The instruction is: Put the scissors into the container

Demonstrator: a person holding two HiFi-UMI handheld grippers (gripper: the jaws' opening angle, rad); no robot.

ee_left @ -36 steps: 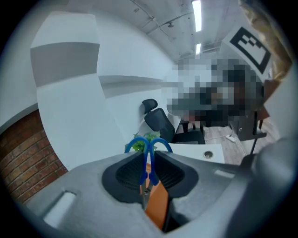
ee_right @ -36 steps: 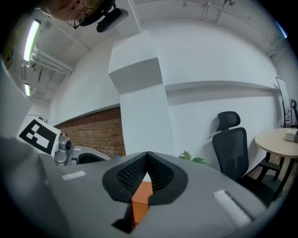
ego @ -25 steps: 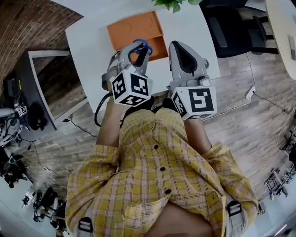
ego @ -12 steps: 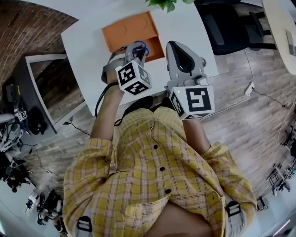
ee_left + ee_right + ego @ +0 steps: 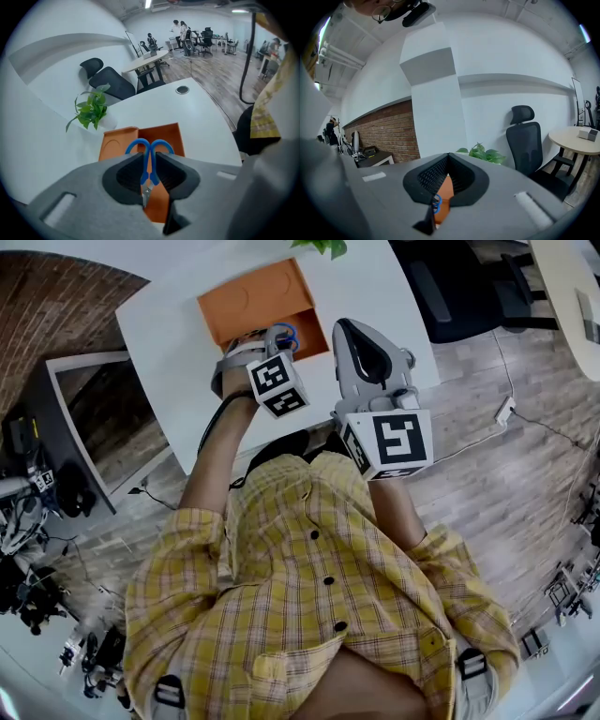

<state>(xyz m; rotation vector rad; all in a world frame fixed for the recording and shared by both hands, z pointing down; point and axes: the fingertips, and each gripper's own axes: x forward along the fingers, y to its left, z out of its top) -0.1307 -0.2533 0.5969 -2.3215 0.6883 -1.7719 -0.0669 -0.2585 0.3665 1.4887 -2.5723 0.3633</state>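
No readable text, brand, number or sign. Black-and-white square markers on left cube [image 5: 278, 383] of left gripper [image 5: 275, 337] and right cube [image 5: 389, 440] of right gripper [image 5: 350, 330]: coded patterns only, no letters. Distant office items too small to read.

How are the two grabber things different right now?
The left gripper is clamped on blue scissors, while the right gripper is shut with nothing in it. The left gripper hangs over the orange container. The right gripper is beside that container, over the white table. Both grippers are grey.
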